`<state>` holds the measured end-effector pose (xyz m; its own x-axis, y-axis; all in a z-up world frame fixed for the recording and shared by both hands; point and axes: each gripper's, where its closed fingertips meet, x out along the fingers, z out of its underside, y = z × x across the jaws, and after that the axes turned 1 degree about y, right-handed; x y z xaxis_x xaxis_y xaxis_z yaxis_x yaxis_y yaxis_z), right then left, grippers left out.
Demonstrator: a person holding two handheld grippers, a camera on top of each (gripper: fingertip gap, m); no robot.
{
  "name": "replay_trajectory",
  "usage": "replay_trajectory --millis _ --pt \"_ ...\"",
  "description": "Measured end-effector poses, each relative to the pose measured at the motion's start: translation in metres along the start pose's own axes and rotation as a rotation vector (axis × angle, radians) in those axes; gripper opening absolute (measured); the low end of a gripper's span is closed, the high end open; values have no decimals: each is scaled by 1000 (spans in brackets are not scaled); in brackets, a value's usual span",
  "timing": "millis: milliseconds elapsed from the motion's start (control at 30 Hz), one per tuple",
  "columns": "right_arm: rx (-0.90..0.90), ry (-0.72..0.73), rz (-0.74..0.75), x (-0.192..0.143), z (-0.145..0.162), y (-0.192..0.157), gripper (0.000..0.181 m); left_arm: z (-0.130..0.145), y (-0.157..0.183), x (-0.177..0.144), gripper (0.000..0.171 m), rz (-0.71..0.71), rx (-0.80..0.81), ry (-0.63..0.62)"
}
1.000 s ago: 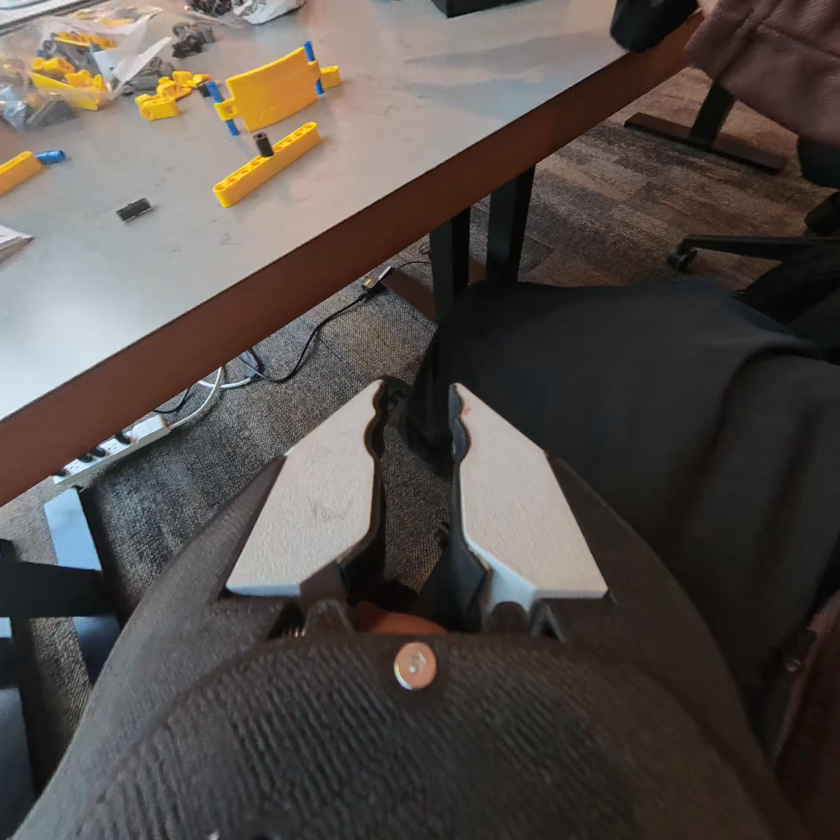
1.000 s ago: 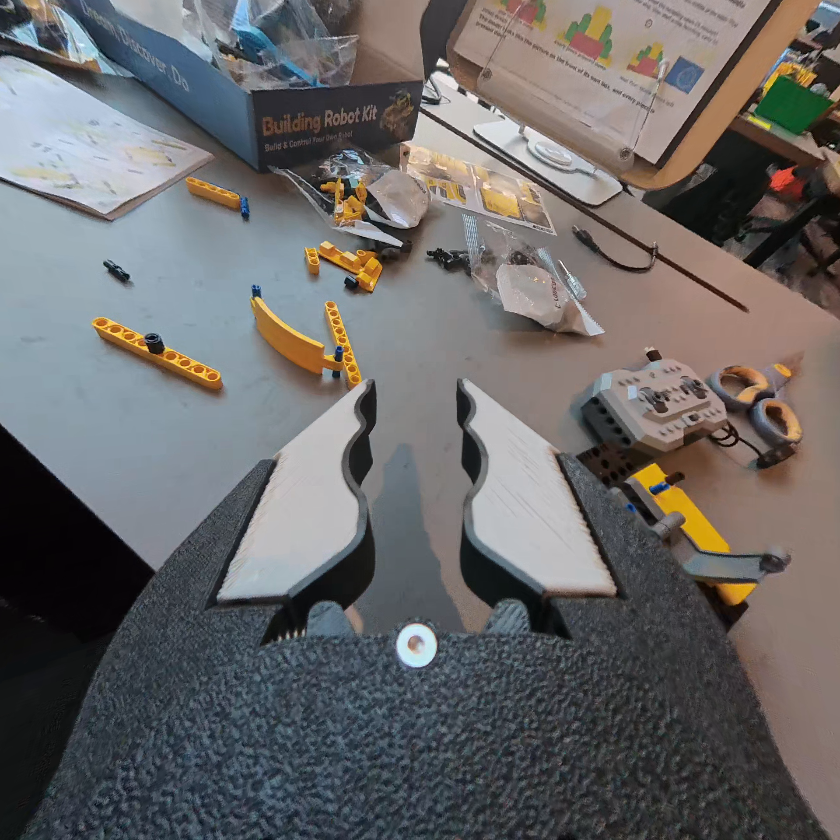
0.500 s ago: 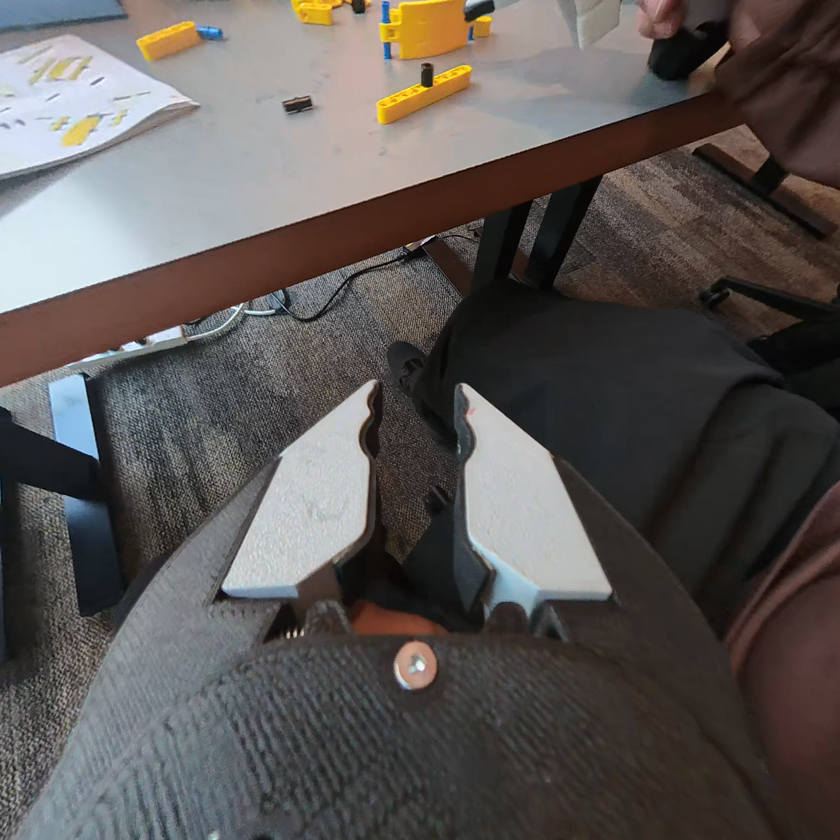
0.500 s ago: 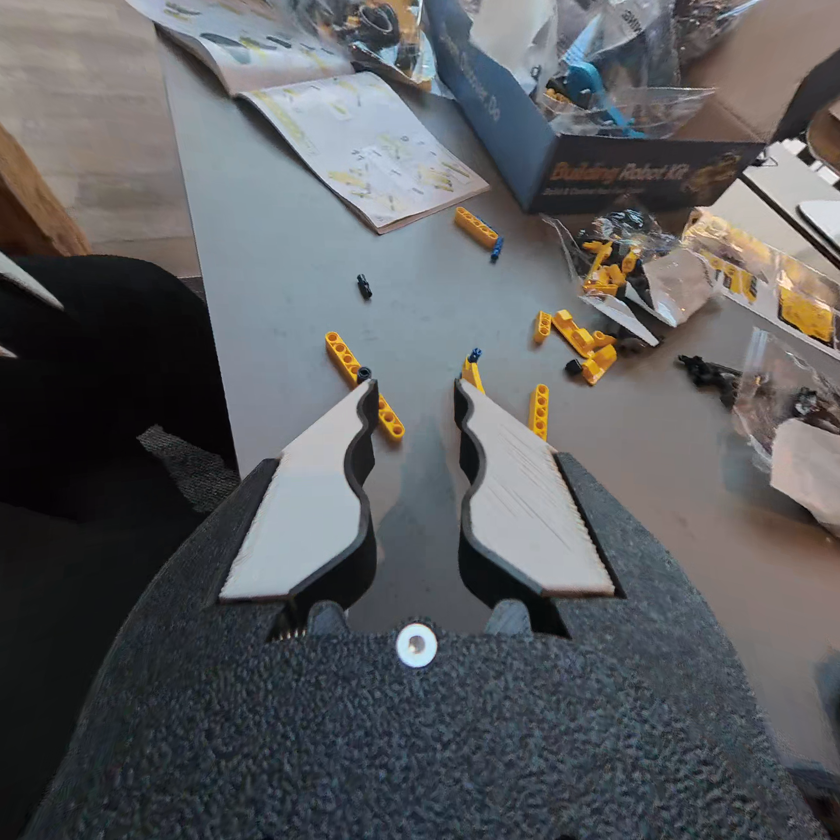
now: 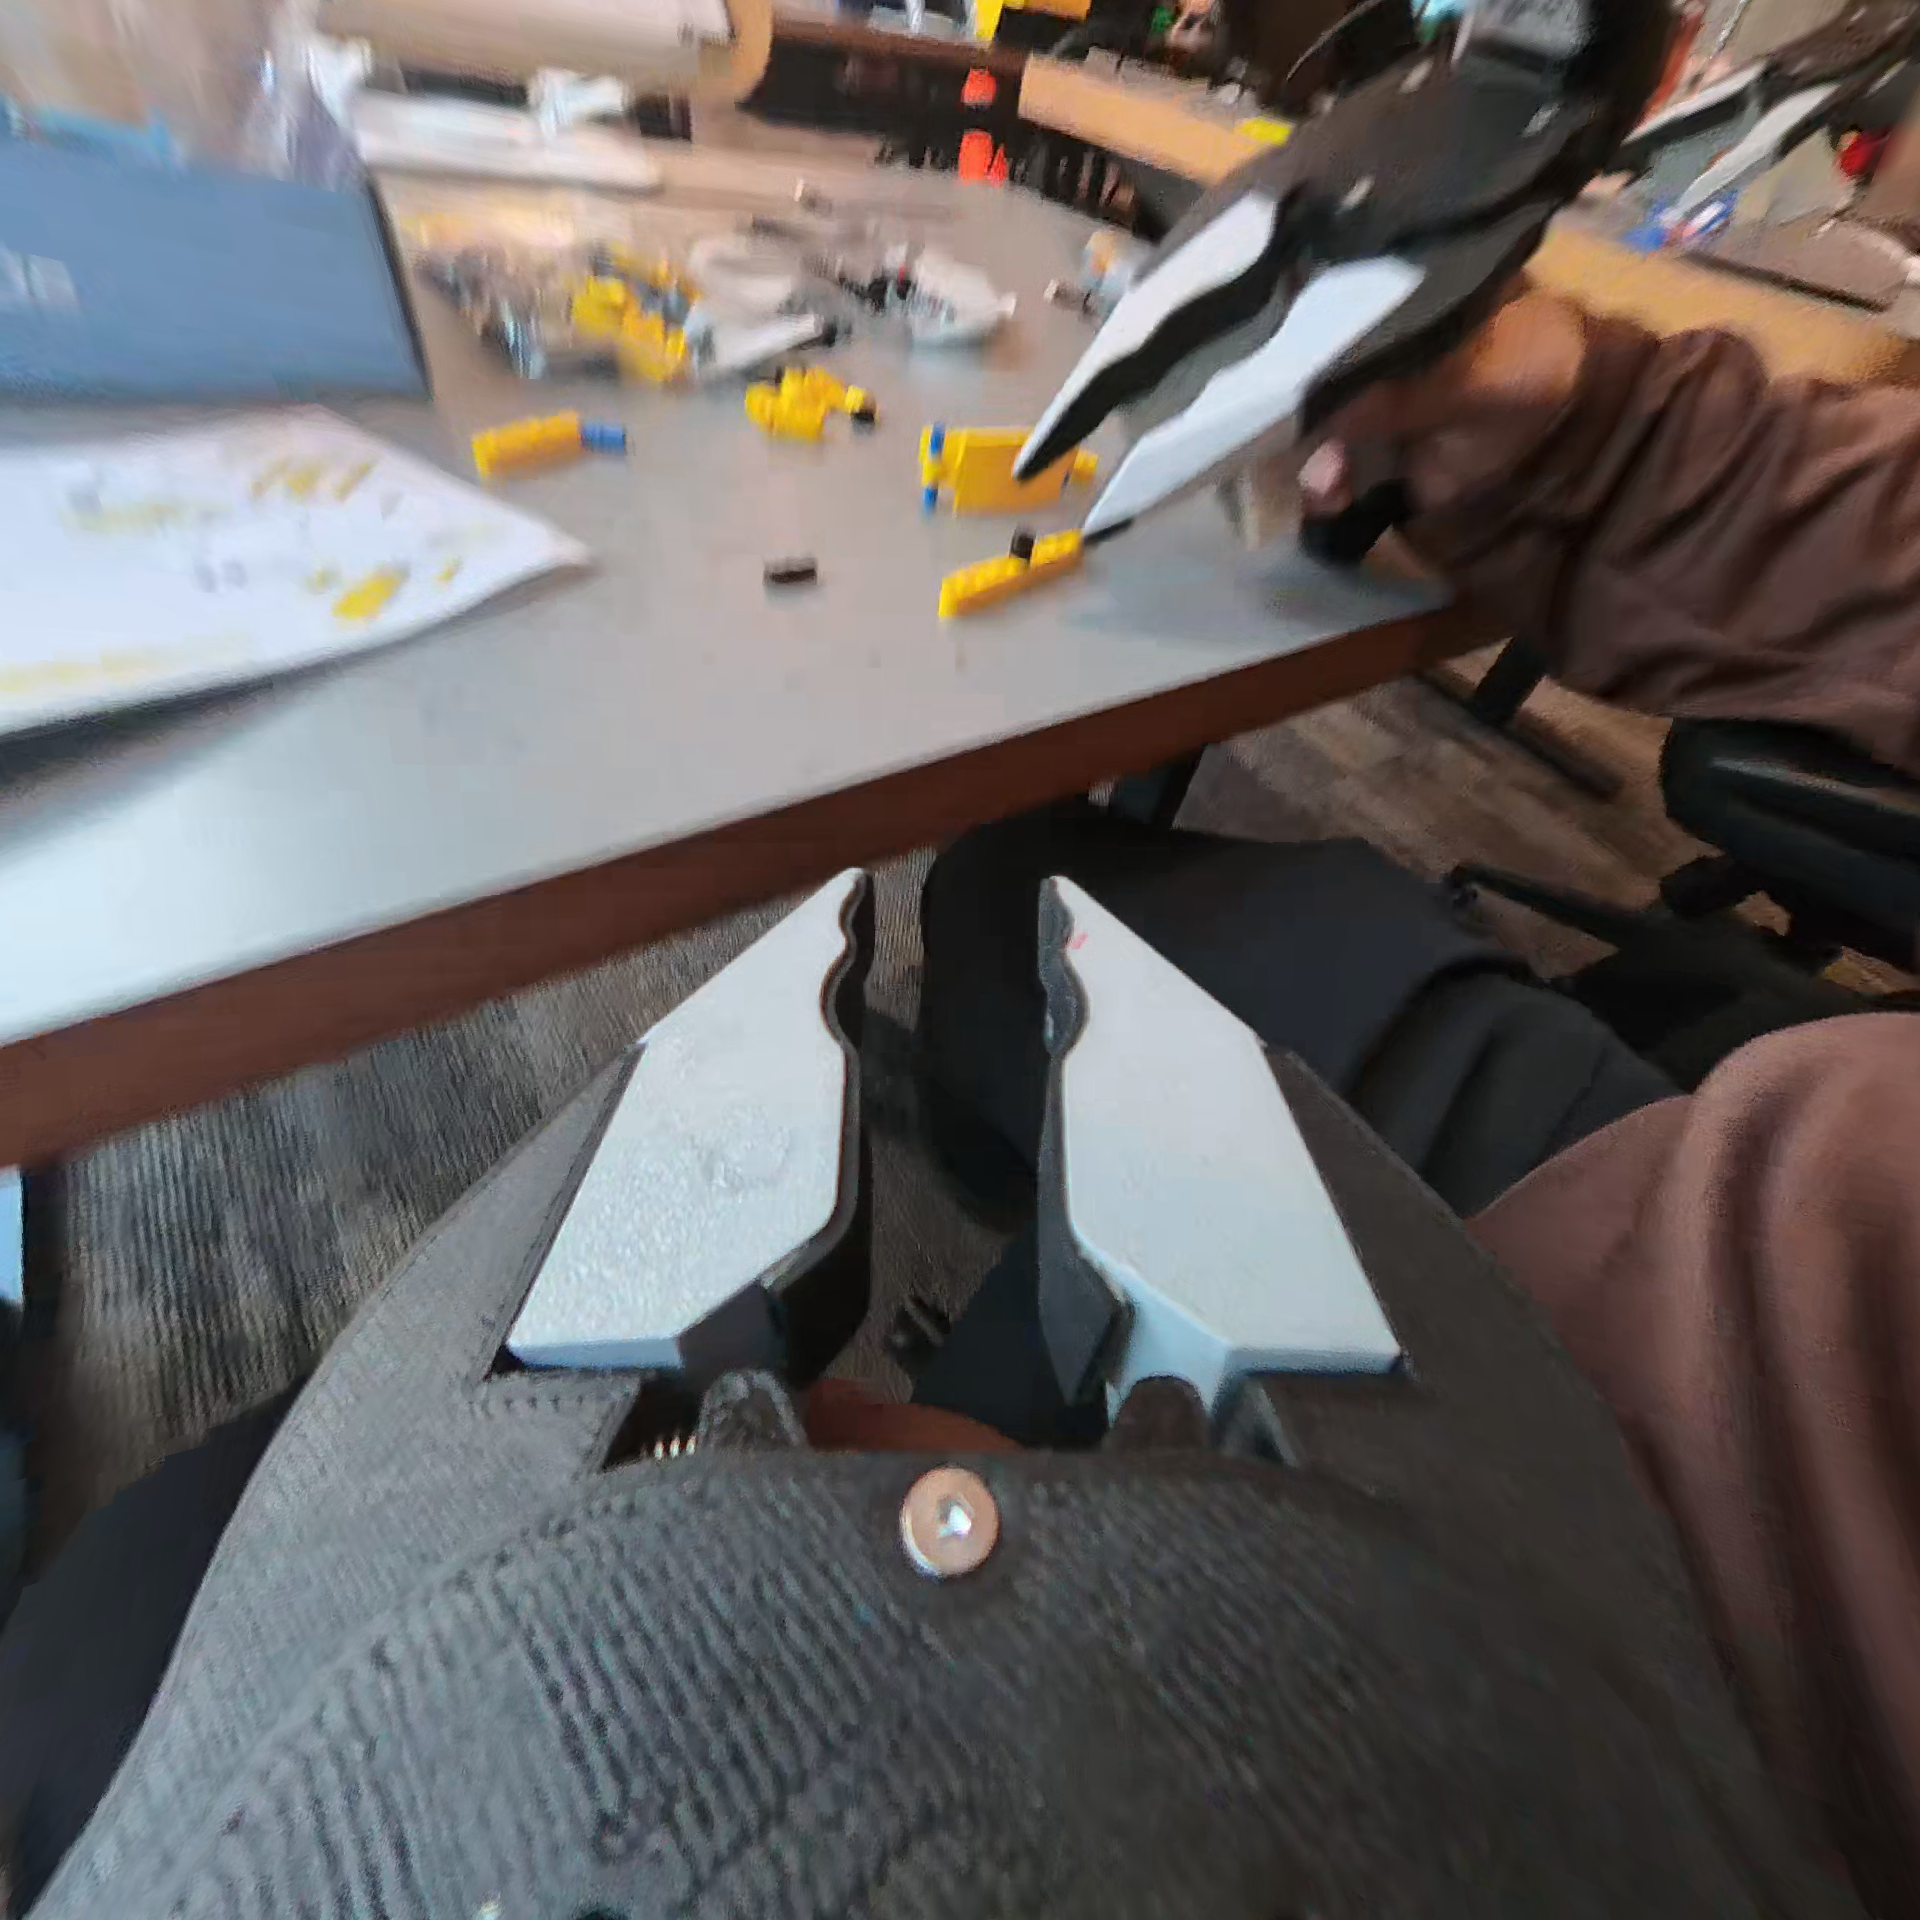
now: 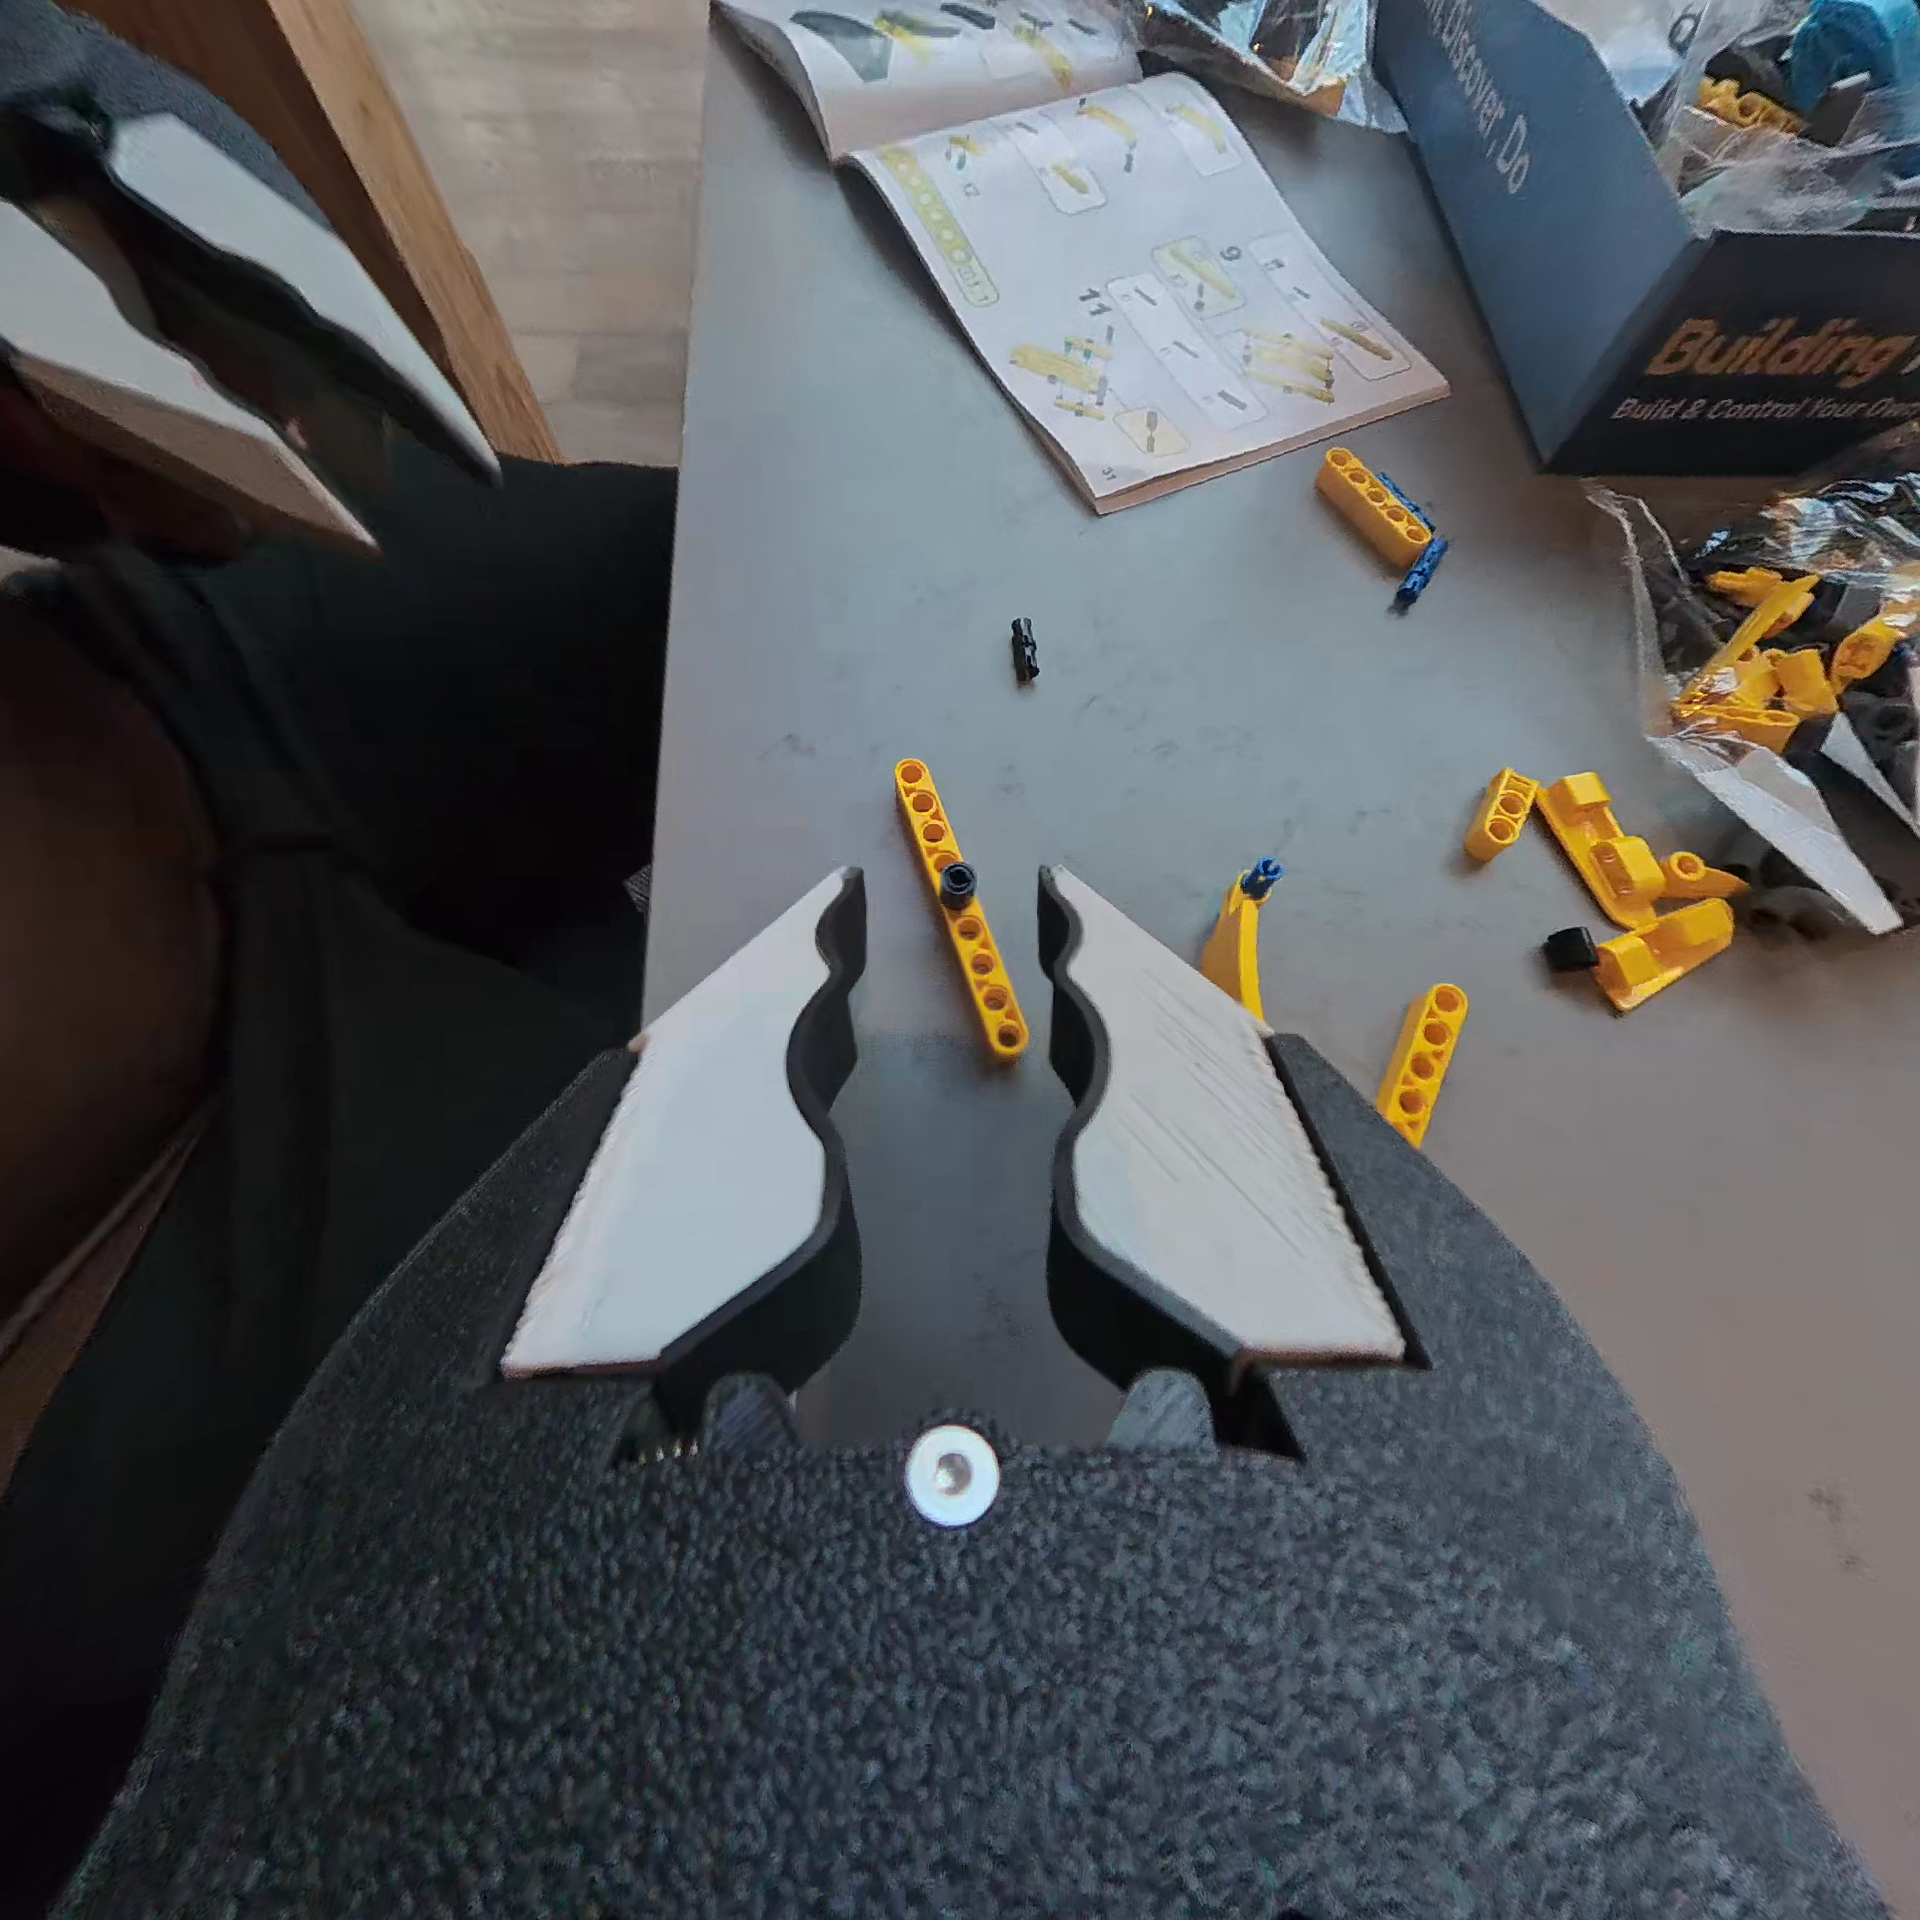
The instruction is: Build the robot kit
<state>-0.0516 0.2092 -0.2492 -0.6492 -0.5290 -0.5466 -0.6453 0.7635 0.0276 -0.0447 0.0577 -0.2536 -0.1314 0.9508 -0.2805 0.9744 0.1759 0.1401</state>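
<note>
My right gripper (image 6: 951, 878) is open and empty, low over the grey table (image 6: 831, 623). A long yellow beam (image 6: 977, 966) with a black pin (image 6: 958, 881) stuck in it lies between its fingertips, untouched. From the left wrist view the right gripper (image 5: 1060, 488) points down at that beam (image 5: 997, 577). My left gripper (image 5: 956, 904) is open and empty, held below the table edge (image 5: 623, 883) over a person's black trousers (image 5: 1351, 987). It also shows in the right wrist view (image 6: 426, 509), at the upper left beside the table.
An open instruction booklet (image 6: 1122, 281) and a blue box (image 6: 1621, 312) lie farther back. A loose black pin (image 6: 1025, 649), a curved yellow panel (image 6: 1236, 935), short yellow beams (image 6: 1423, 1060), several yellow pieces (image 6: 1610, 883) and a plastic bag (image 6: 1766, 665) lie to the right. A brown sleeve (image 5: 1662, 499) rests at the table's corner. The left gripper's tips are roughly 15 cm from the right gripper's.
My right gripper swung left across the table and came down around the long yellow beam. My left gripper tilted up, bringing the table top and the right gripper into view. Both stayed open.
</note>
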Motion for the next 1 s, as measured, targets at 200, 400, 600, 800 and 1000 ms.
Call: replay_trajectory --millis 200,400,600,800,1000 --pt "-105 69 -3 3 -22 25 18 -51 10 26 26 89 27 145" --pt "21 227 257 -39 -37 103 17 -53 19 52 25 97 187 134" --pt "133 7 261 -37 22 109 28 -44 33 63 22 95 260 107" --pt "134 35 270 -51 15 95 28 -41 27 67 21 63 328 107" --pt "116 -66 299 -61 40 78 29 -44 9 65 22 40 271 108"
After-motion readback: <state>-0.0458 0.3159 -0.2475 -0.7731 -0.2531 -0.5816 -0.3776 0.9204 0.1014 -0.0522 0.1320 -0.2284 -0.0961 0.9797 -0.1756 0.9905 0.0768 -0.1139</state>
